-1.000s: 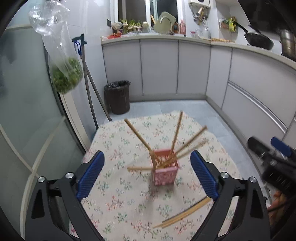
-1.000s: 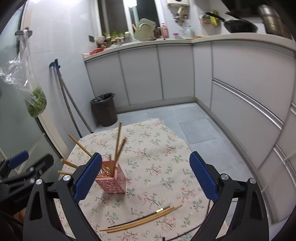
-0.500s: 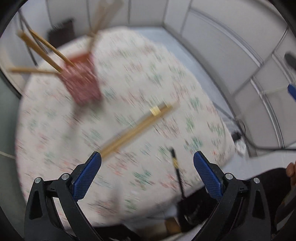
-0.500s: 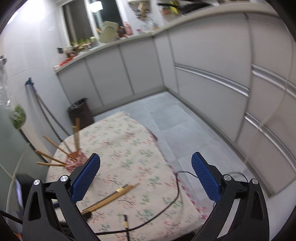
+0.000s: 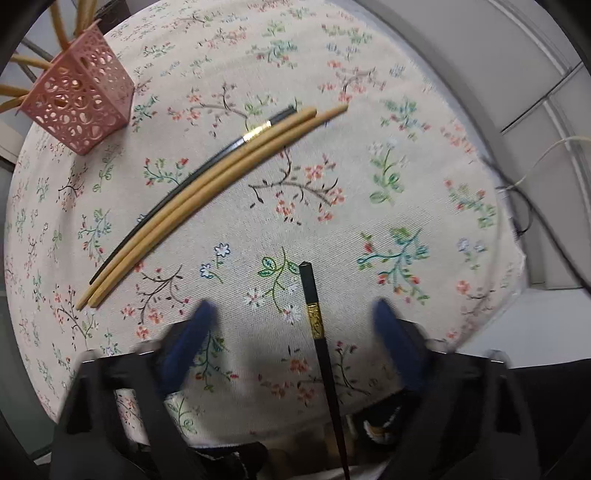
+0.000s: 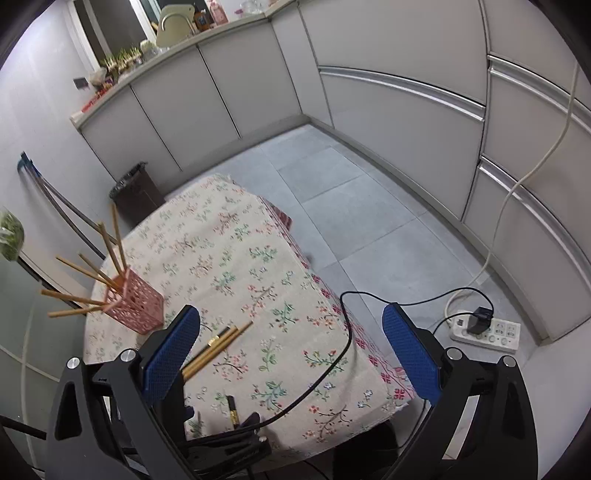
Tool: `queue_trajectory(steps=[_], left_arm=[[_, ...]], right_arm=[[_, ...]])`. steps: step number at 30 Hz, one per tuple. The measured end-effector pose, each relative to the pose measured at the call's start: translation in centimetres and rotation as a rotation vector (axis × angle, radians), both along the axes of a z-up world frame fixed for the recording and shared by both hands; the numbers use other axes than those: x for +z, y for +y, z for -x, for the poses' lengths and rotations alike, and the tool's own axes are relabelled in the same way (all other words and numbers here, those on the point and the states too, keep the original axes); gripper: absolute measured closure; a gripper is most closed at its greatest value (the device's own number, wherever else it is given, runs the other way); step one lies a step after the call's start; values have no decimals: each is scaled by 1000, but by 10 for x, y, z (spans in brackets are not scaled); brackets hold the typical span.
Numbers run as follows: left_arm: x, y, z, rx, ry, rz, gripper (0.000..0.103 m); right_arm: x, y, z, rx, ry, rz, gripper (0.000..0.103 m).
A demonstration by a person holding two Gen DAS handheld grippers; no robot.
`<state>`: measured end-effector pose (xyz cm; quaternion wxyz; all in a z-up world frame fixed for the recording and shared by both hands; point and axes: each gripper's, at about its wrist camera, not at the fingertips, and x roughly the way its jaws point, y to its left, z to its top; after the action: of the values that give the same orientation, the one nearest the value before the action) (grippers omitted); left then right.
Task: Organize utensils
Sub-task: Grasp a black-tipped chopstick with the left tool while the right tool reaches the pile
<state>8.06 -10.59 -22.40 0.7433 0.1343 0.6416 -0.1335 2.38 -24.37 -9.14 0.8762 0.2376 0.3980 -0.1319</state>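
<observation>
Holder [image 5: 79,107] at 10 o'clock, sticks upright for storage | left gripper [image 5: 291,325] closing, astride black chopstick [image 5: 319,343], pads clear | right gripper [image 6: 291,354] spread, empty

place: home kitchen | cues: cabinets [image 6: 177,110], worktop [image 6: 177,48], probably a tap [image 6: 173,24]

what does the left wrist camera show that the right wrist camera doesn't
Only the left wrist view: the left claw, jaws open and just closing, straddling a lone black chopstick, pads not touching it. Only the right wrist view: the open right claw, cabinets, trash bin, power strip. Both: floral tablecloth, pink holder, bundled chopsticks.
</observation>
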Motion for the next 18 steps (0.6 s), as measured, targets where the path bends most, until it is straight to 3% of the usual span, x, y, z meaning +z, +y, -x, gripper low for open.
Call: queue_trajectory(steps=[4, 6, 11, 15, 18], left_arm=[[3, 0, 1, 1, -56, 23, 44], [7, 2, 0, 5, -78, 28, 62], [11, 12, 5, -36, -114, 21, 88], [18, 38, 6, -52, -101, 81, 97], [27, 61, 1, -38, -116, 97, 97]], right_arm=[[-6, -5, -2, -19, 13, -22, 7], [-11, -9, -6, -27, 26, -60, 7], [-33, -3, -26, -1, 107, -143, 7], [-54, 14, -49, 18, 175, -206, 7], [-78, 21, -70, 25, 224, -367, 10]])
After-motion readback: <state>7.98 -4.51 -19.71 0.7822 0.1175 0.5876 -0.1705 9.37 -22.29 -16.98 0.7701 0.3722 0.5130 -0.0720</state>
